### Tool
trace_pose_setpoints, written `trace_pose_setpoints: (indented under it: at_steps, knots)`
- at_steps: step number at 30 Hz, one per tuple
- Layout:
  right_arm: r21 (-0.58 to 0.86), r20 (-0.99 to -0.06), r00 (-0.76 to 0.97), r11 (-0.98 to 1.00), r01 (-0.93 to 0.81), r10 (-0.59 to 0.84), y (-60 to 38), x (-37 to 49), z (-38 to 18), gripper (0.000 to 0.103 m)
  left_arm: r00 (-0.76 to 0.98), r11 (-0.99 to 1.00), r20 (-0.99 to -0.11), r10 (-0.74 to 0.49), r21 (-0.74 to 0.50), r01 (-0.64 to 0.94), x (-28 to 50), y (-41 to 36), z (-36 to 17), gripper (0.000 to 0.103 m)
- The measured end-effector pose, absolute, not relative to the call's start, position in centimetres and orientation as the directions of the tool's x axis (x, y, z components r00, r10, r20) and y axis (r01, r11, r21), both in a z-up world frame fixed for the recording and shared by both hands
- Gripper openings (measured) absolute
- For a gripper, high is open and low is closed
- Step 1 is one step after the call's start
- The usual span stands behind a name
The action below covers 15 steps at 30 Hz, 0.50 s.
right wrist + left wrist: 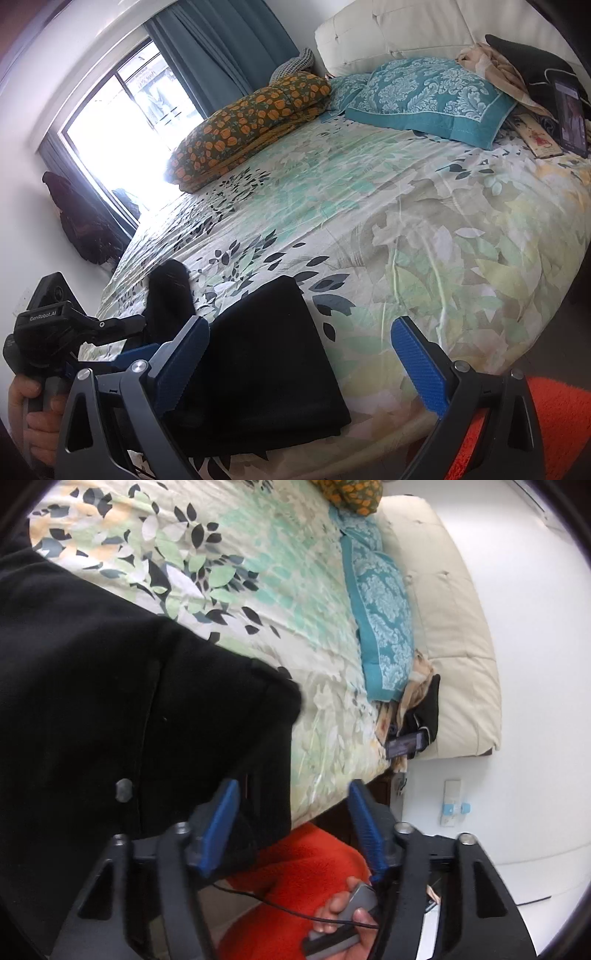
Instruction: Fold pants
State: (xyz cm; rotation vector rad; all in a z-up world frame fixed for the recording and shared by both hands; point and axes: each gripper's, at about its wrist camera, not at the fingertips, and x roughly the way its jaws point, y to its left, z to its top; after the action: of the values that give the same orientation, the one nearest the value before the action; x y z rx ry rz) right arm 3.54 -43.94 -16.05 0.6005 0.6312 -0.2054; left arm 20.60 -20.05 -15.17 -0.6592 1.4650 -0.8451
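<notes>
One pair of black pants (266, 354) lies on one bed (424, 229). Two tools show: the left tool (291, 827), also seen from the right wrist view (110, 332), and the right tool (299, 362). Two teal patterned pillows lean at the headboard, the nearer (428, 96) and a farther one (345, 90) half hidden behind it. One orange-flowered folded quilt (251, 125). One phone (570, 114). One window (125, 122). Perhaps two garments are heaped by the phone (498, 66), though the pile is too jumbled to count surely.
</notes>
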Motion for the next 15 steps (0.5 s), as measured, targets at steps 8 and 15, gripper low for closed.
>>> trace_pose_setpoints:
  at_steps: [8,15]
  knots:
    - [0.562,-0.608,0.76,0.801,0.208,0.23,-43.2,4.9,-17.8,0.098,0.098,0.703,-0.717,-0.691,-0.633,0.326,18.4,-14.8,-10.6,0.087]
    - [0.505,-0.657,0.605,0.858,-0.09,0.45,-35.7,8.9,-19.3,0.091,0.197,0.811,-0.803,-0.562,-0.488,0.324,14.6,-6.1,-13.1,0.087]
